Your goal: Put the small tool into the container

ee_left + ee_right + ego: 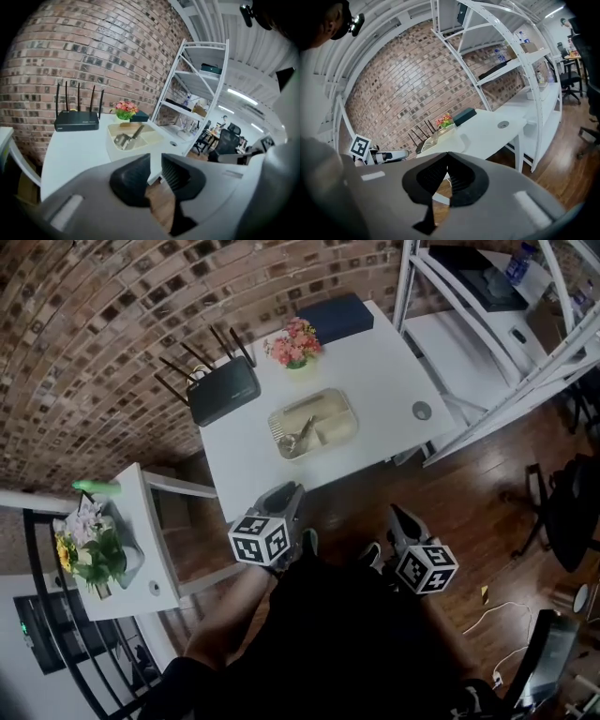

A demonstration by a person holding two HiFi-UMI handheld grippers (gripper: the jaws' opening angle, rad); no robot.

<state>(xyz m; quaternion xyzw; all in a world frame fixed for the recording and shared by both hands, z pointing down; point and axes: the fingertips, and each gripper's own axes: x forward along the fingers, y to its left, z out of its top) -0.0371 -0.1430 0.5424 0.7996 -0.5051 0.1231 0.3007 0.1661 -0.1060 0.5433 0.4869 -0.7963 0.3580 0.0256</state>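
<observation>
A shallow translucent container (348, 433) lies on the white table (375, 371), and a small metal tool (300, 436) rests inside it at its left end. The left gripper view shows the same container (111, 141) and tool (125, 138) ahead across the tabletop. Both grippers hang below the table's near edge, well short of the container. My left gripper (291, 490) (156, 162) is open, its pads a small gap apart with nothing between them. My right gripper (397, 513) (447, 156) is shut, its pads meeting at the tips on nothing.
A black router (225, 390), a pot of flowers (295, 345), a dark blue box (336, 315) and a round grey disc (422, 411) share the table. A white shelf unit (487, 334) stands at the right, a small side table (141, 531) with flowers at the left.
</observation>
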